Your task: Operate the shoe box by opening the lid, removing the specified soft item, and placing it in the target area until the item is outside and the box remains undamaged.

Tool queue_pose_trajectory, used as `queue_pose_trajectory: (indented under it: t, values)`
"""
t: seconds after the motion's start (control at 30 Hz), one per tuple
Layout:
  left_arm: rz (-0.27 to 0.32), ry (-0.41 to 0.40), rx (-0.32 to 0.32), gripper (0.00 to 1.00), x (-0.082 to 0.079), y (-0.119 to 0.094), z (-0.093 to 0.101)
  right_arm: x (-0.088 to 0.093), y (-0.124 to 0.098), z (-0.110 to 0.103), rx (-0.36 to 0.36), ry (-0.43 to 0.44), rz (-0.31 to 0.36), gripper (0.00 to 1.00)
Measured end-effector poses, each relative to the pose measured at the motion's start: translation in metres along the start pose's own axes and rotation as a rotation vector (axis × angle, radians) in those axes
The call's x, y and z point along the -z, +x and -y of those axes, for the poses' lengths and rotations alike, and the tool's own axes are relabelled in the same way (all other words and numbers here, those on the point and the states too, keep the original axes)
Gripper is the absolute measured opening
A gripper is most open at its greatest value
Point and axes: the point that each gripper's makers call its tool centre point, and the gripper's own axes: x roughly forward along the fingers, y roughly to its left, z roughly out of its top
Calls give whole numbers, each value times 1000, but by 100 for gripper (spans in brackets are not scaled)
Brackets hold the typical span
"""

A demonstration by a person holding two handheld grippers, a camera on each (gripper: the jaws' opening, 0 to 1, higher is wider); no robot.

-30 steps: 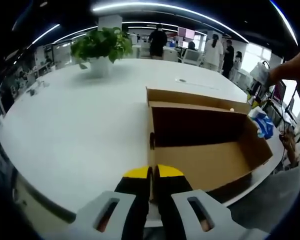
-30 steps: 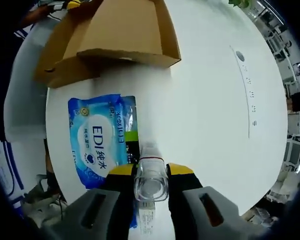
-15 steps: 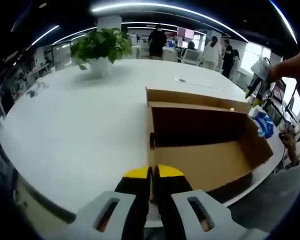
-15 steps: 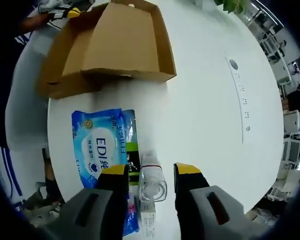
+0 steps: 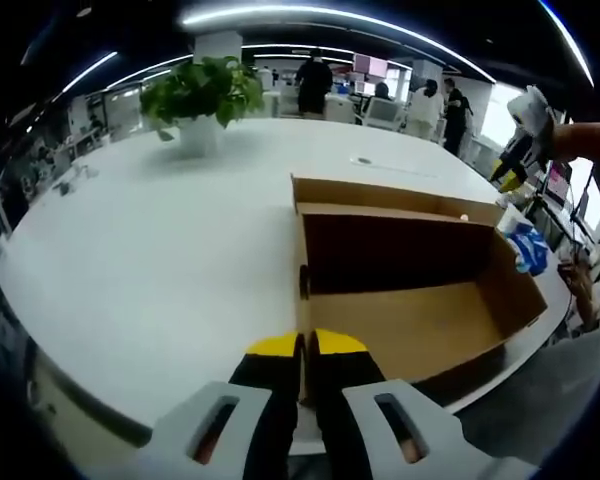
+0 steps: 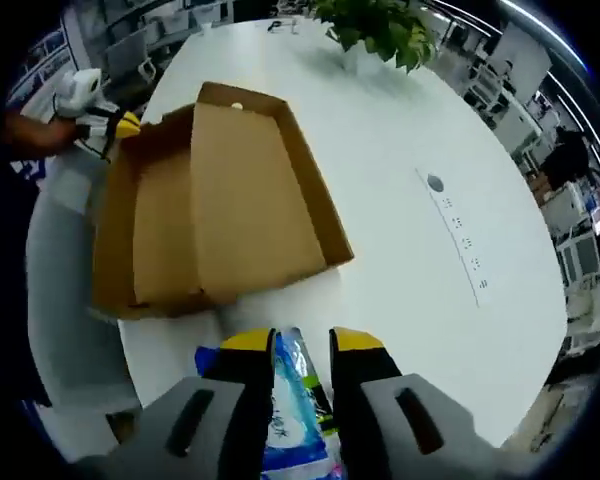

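The open brown shoe box (image 5: 410,300) lies on the white table (image 5: 160,250) with nothing showing inside it. My left gripper (image 5: 302,345) is shut on the box's near wall edge. From the right gripper view the same box (image 6: 230,200) sits ahead, and a hand holds the left gripper (image 6: 105,122) at its far-left corner. A blue wet-wipes pack (image 5: 528,245) lies on the table beyond the box's right end. My right gripper (image 5: 520,150) hangs raised above it. Between the open jaws of the right gripper (image 6: 301,345) the pack (image 6: 295,400) shows below, not held.
A potted plant (image 5: 205,95) stands at the far side of the table, also as the plant (image 6: 375,25). A round socket disc (image 6: 435,183) sits in the tabletop right of the box. The table edge (image 5: 500,375) runs just beyond the box. People stand by desks behind.
The right gripper let go of a small clear bottle beside the wipes pack, then rose up and back, its jaws narrowing. The left gripper and the box have not moved.
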Motion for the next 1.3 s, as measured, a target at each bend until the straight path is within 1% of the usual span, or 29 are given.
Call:
queue_pose_trajectory:
  t: [0.03,0.07,0.13,0.27,0.4,0.5,0.6,0.63,0.77,0.93,1.03,1.17,1.2,1.23,1.3]
  values:
    - [0,3,0,0,0,0,0,-5,2,-7,-15,54,22,16]
    - [0,2,0,0,0,0,0,-7,5,-11,-26,89,34,16]
    - [-1,6,0,0,0,0,0,-7,10,-18,-45,142,41,16]
    - [0,7,3,0,0,-1,1,0,18,-21,-36,165,28,16]
    - [0,7,4,0,0,-1,1,2,20,-20,-40,224,41,15]
    - [0,6,4,0,0,-1,0,3,23,-19,-43,244,41,15]
    - [1,7,5,0,0,-1,1,6,26,-20,-47,289,28,16]
    - [1,6,4,0,0,-2,1,7,29,-20,-52,317,21,15]
    - [1,7,4,0,0,-1,1,6,37,-21,-61,382,19,13]
    - [1,5,5,0,0,-1,0,5,48,-20,-64,407,-6,12]
    - [1,5,5,0,0,-1,0,6,55,-19,-72,428,-24,14]
    - [1,8,4,0,0,-1,0,8,63,-19,-99,456,-40,16]
    - [1,12,4,0,0,-1,0,11,64,-19,-108,468,-55,17]
    - [1,11,4,0,0,-1,1,10,65,-18,-105,472,-50,18]
    - [1,11,4,0,0,-1,1,9,67,-16,-112,496,-43,17]
